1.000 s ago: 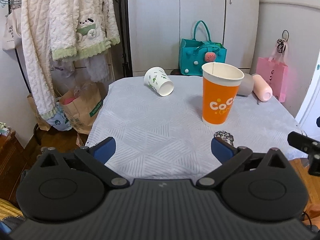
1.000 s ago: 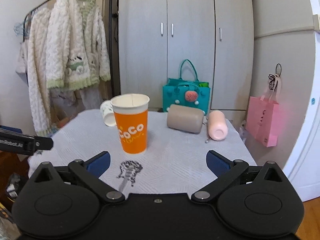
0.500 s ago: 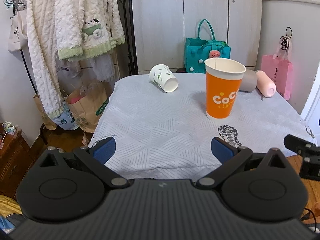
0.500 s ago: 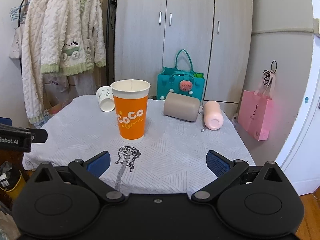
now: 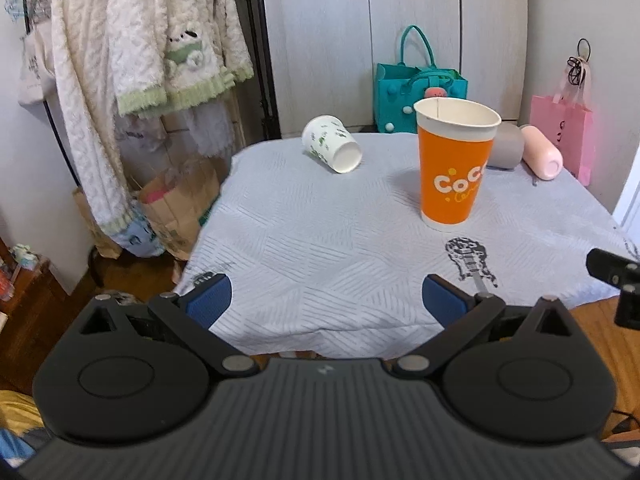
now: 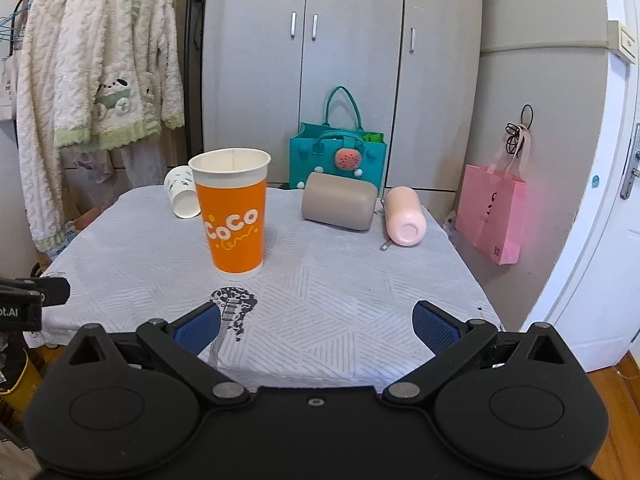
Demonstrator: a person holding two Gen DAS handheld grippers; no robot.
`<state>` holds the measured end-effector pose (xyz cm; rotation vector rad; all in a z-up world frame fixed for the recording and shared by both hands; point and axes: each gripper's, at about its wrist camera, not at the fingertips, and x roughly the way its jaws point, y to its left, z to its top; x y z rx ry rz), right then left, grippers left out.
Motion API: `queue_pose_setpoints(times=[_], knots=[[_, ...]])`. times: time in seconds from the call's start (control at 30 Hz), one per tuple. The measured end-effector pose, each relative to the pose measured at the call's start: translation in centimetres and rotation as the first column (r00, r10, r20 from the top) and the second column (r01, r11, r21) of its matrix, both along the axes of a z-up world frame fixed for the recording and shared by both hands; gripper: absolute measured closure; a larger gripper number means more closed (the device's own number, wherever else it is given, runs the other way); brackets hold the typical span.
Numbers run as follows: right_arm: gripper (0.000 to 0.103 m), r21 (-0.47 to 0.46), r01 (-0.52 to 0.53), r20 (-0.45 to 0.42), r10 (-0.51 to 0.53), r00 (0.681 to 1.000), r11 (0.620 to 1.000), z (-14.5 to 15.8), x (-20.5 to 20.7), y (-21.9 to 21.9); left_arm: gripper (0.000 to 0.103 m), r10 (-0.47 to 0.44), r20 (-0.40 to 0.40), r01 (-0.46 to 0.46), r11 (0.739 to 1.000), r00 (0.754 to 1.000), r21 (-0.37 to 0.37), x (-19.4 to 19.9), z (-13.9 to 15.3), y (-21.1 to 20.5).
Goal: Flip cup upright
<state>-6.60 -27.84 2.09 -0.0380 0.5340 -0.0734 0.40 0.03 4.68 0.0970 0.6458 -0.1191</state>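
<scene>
An orange paper cup [image 5: 454, 164] stands upright on the grey tablecloth [image 5: 320, 240]; it also shows in the right wrist view [image 6: 234, 216]. A white cup with green print [image 5: 332, 144] lies on its side at the far left, mouth toward me, and shows in the right wrist view [image 6: 182, 196] too. A taupe cup [image 6: 340, 206] and a pink cup [image 6: 404, 220] lie on their sides at the far right. My left gripper [image 5: 326, 300] is open and empty at the table's near edge. My right gripper [image 6: 316, 326] is open and empty over the near edge.
Fluffy white garments [image 5: 132, 52] hang on a rack left of the table. A teal bag [image 6: 336, 160] sits behind the table by the cabinet [image 6: 340, 60]. A pink bag [image 6: 494, 216] hangs at the right. A paper bag [image 5: 176, 208] stands on the floor at left.
Both grippers have drawn back from the table and a little upward, so the cups look farther away. Both stay open. No cup has moved.
</scene>
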Motion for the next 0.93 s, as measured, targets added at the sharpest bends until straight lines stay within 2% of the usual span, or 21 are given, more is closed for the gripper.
queue_pose_setpoints(times=[0.37,0.5,0.93], knots=[[0.000,0.002,0.008,0.005,-0.008,1.000,1.000,-0.15,0.43,-0.20,0.000,0.011,-0.027,-0.012,1.000,1.000,-0.026,0.65,-0.63,0.03],[0.000,-0.002,0.012,0.008,-0.012,1.000,1.000,-0.06,0.43,-0.14,0.000,0.017,-0.013,-0.017,0.999,1.000,-0.037,0.56,-0.59,0.23],[0.000,-0.007,0.014,0.008,-0.014,1.000,1.000,-0.08,0.45,-0.29,0.000,0.015,-0.007,-0.015,1.000,1.000,-0.012,0.42,-0.58,-0.21]])
